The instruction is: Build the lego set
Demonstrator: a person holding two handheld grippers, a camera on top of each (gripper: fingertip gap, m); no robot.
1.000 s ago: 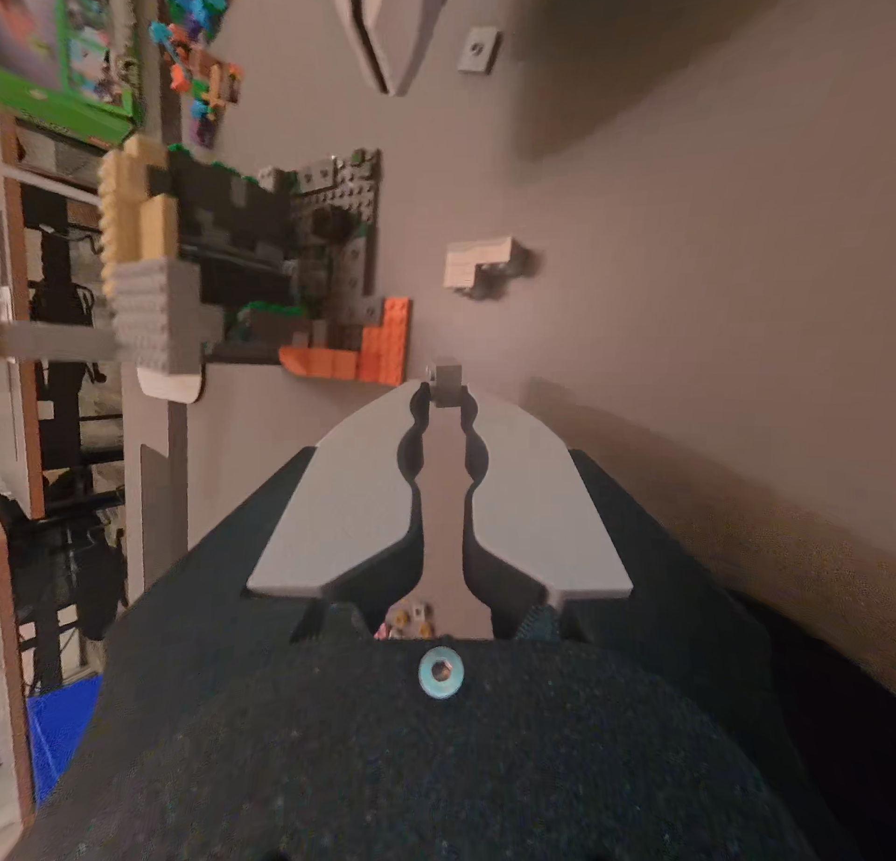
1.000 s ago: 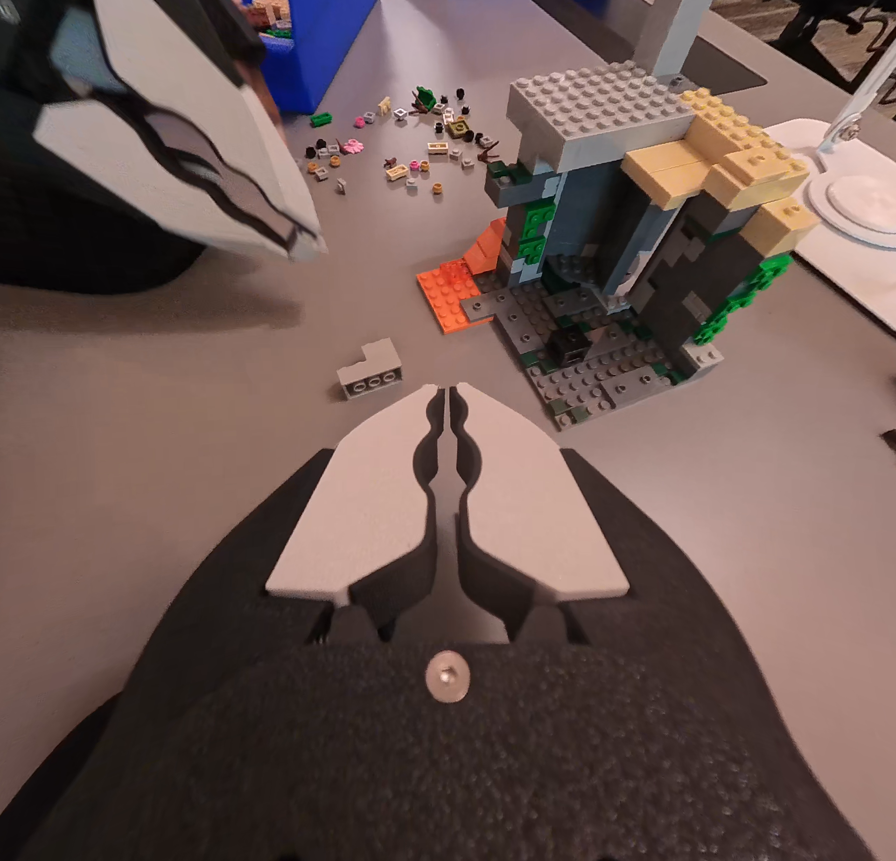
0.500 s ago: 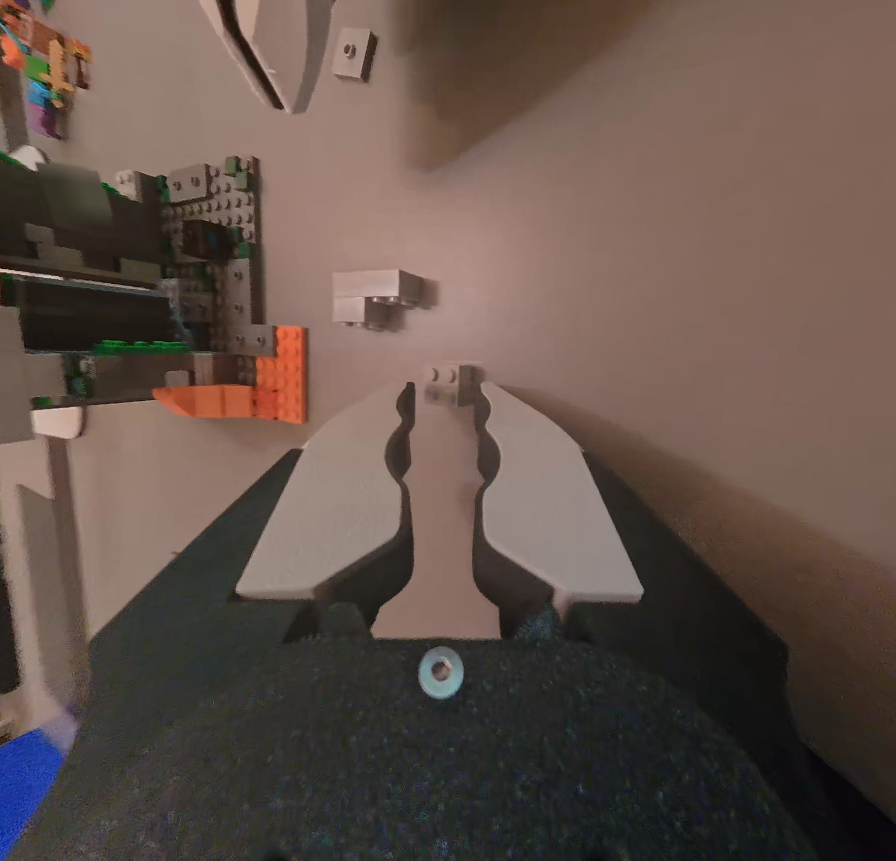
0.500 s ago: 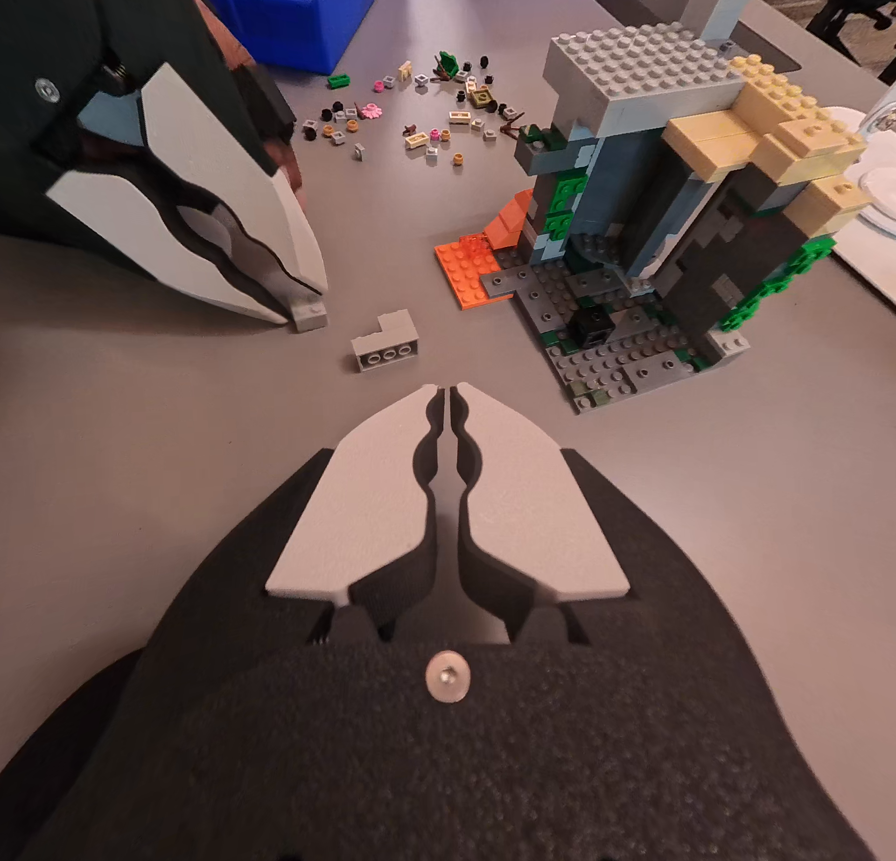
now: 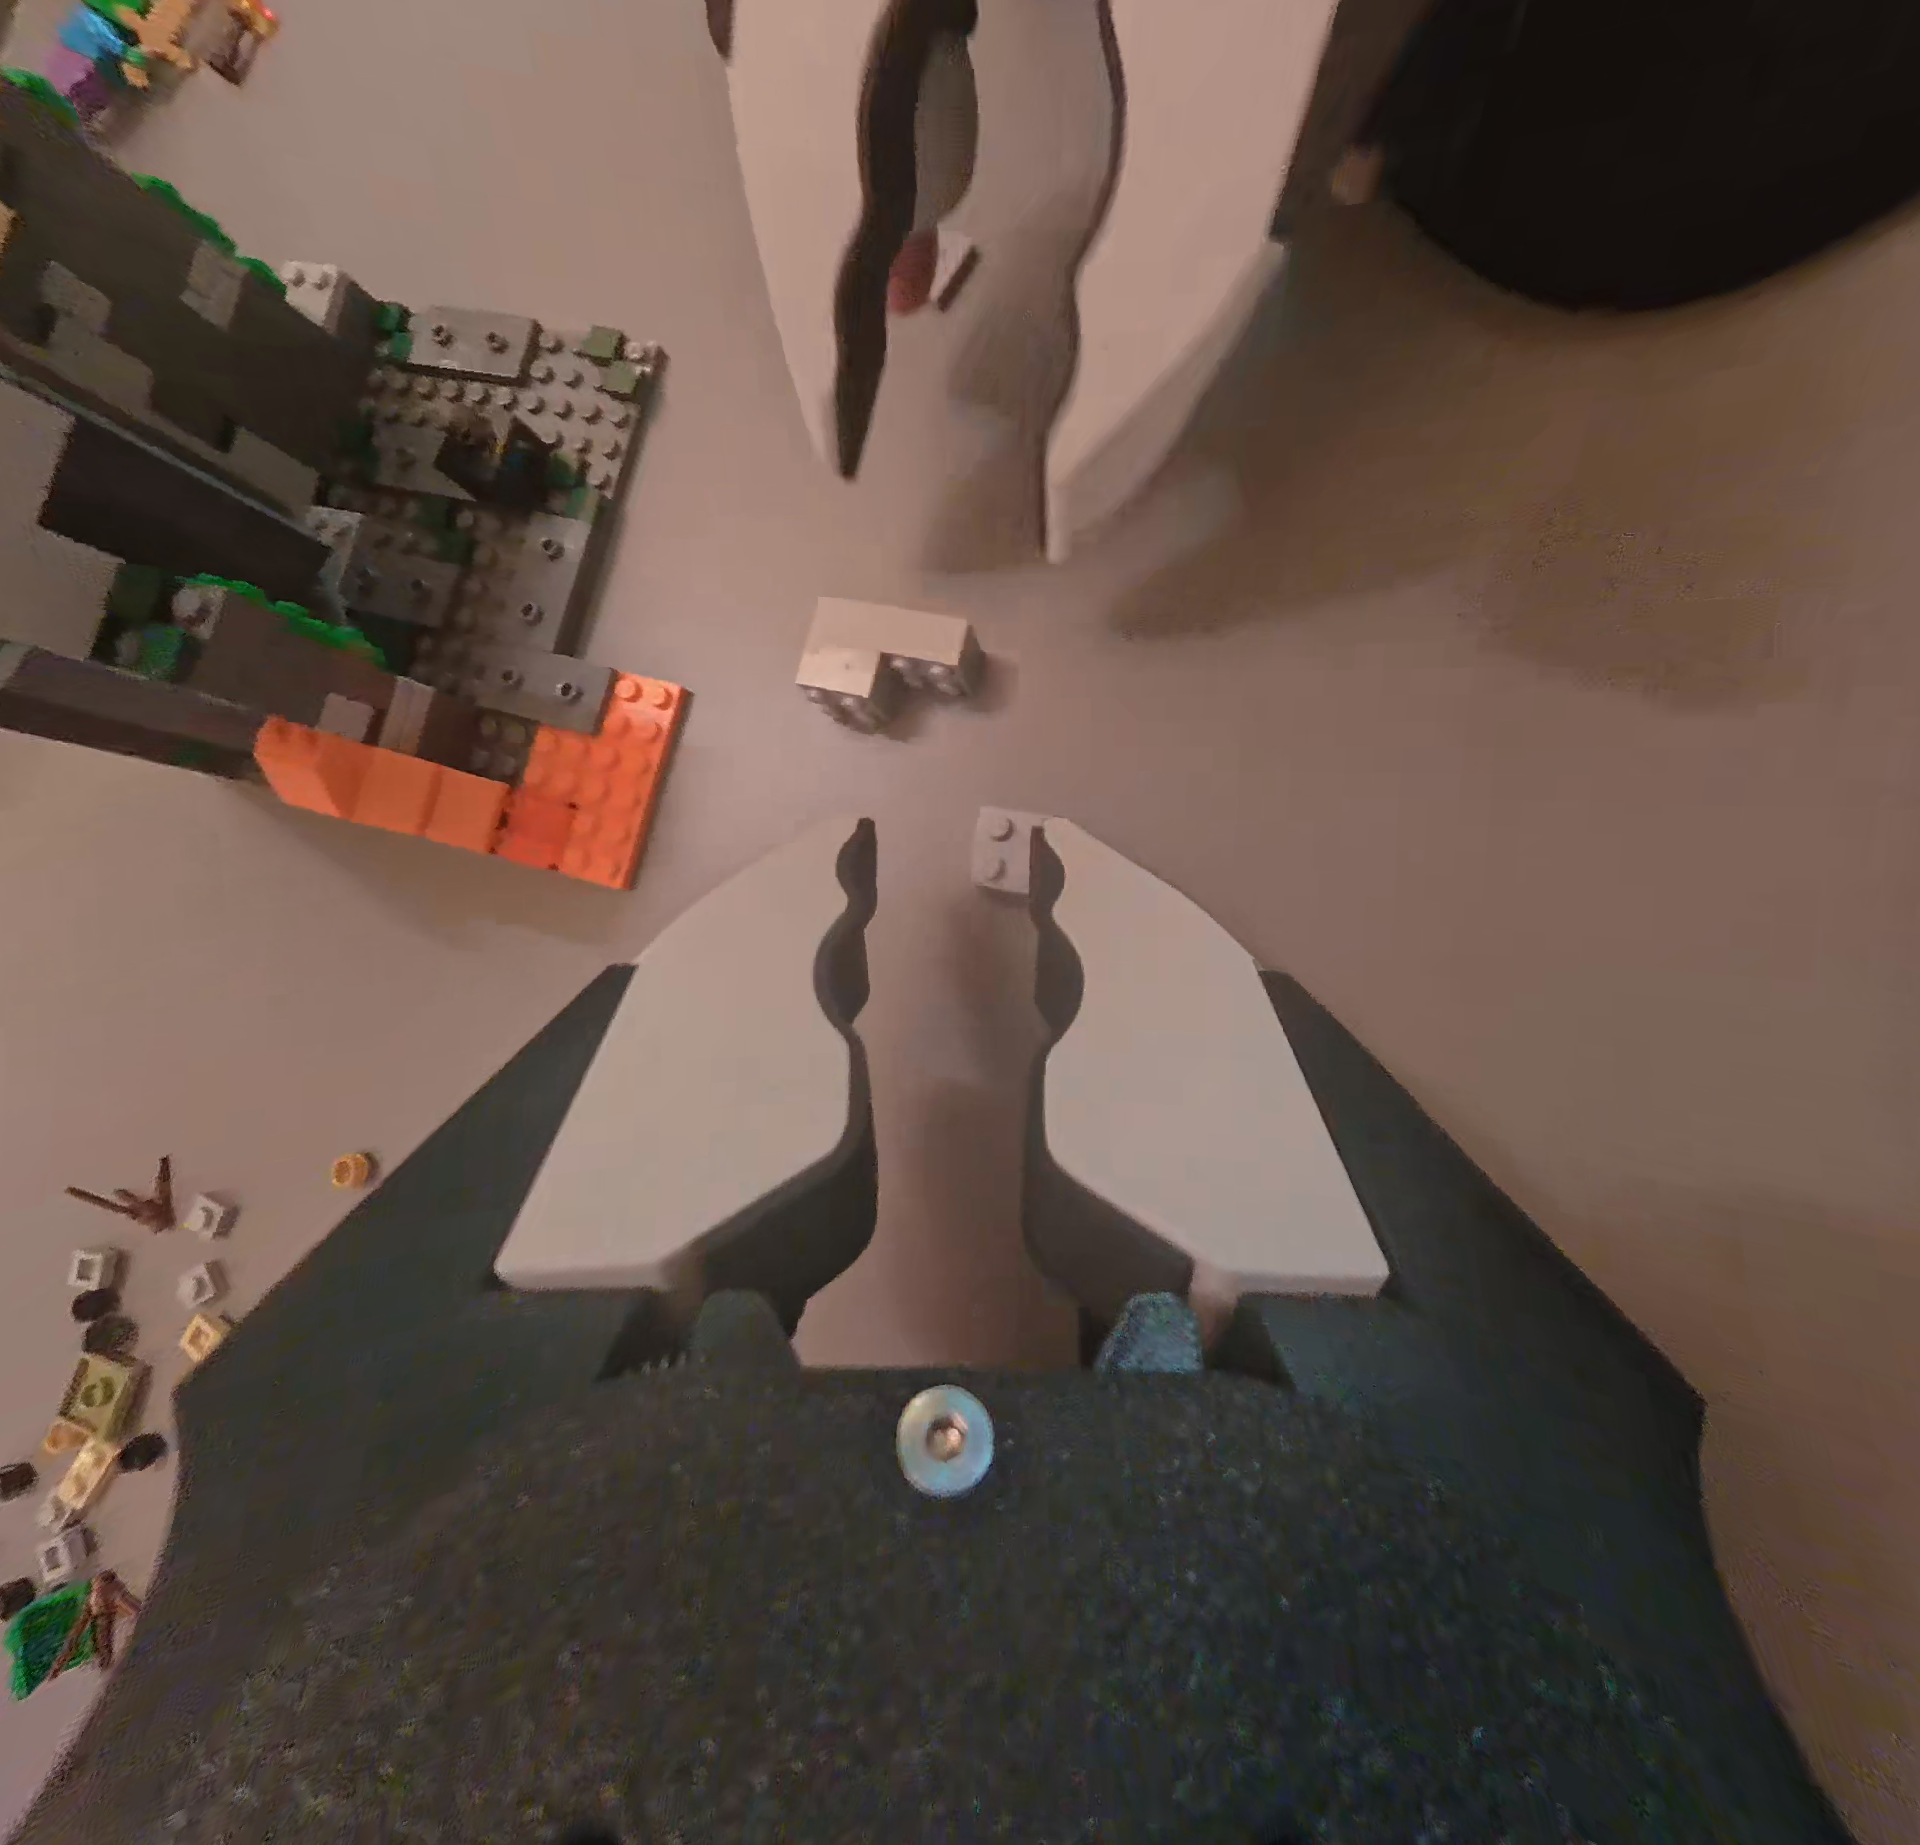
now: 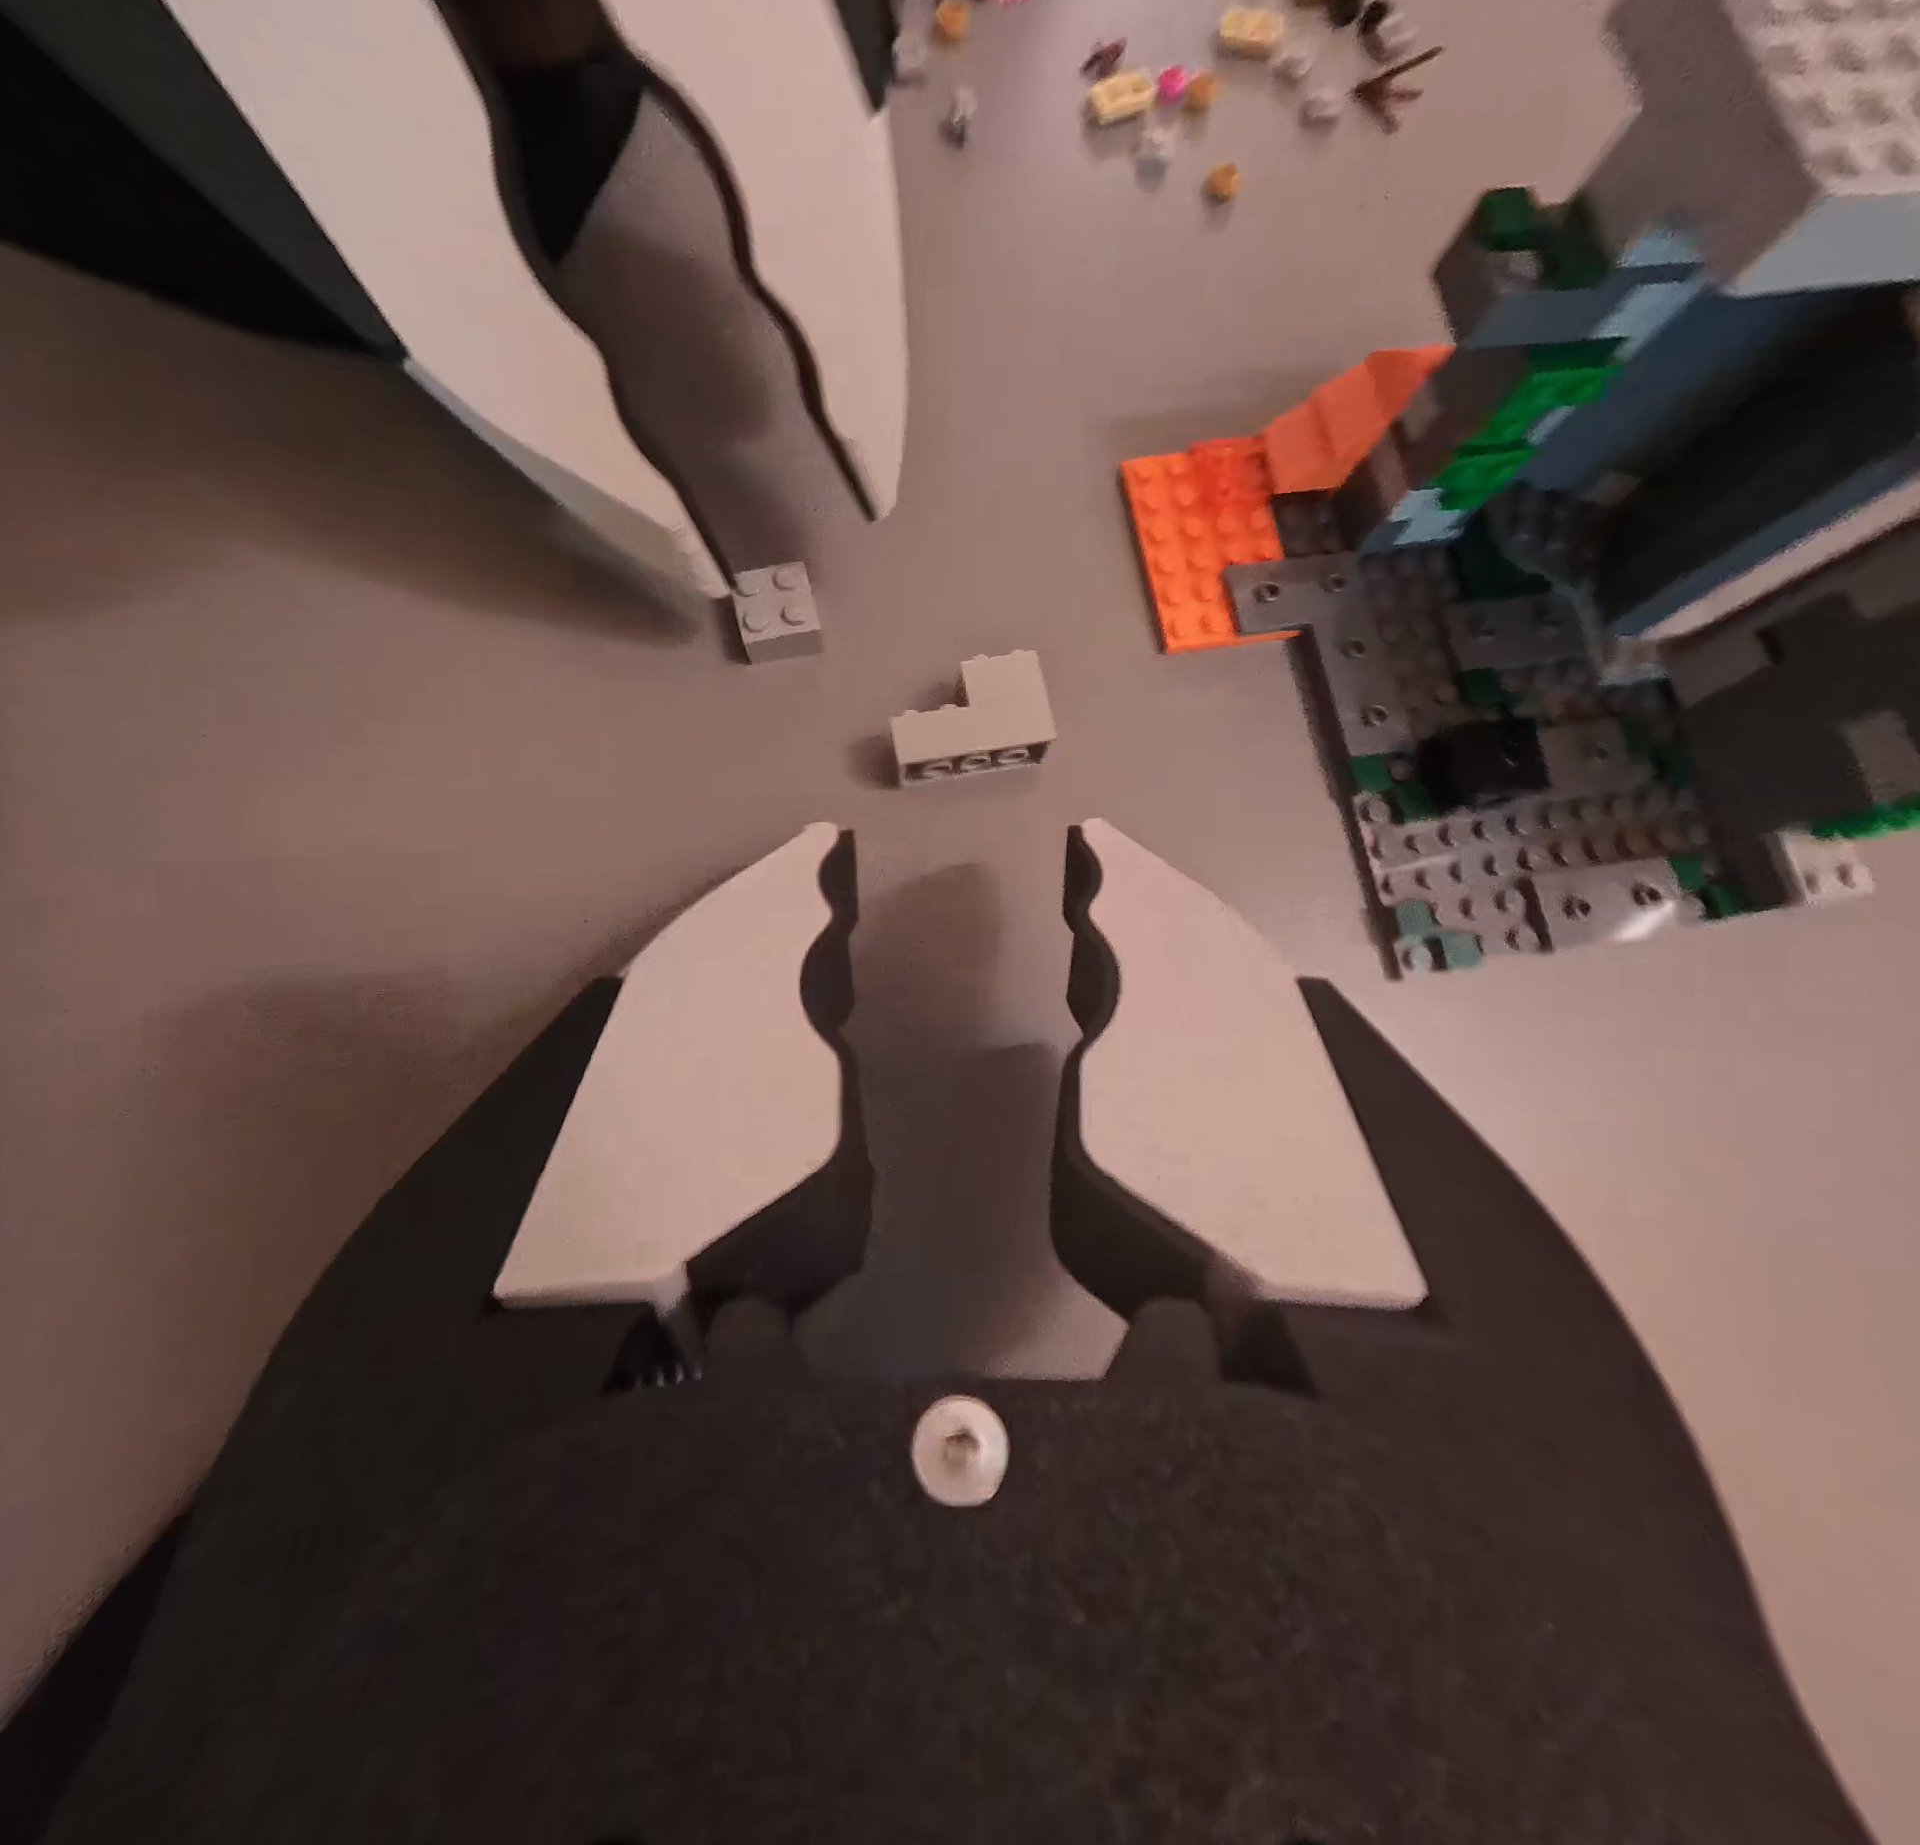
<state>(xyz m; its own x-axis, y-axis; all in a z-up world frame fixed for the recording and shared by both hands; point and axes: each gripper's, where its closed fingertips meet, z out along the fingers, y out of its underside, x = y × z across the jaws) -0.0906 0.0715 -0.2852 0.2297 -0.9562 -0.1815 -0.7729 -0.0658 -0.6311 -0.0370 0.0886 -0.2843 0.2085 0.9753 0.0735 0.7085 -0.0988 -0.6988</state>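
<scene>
The small grey square brick (image 5: 1000, 853) lies flat on the table (image 5: 1455, 860), against the inner face of one finger of the left claw (image 5: 951, 839). That claw is partly open, with a clear gap to the other finger; nothing is gripped. Just beyond lies an L-shaped grey brick assembly (image 6: 971, 730), on its side. The right claw (image 6: 961, 839) faces it, wide open and bare. A brick-built structure with an orange plate (image 6: 1205, 538) stands alongside.
</scene>
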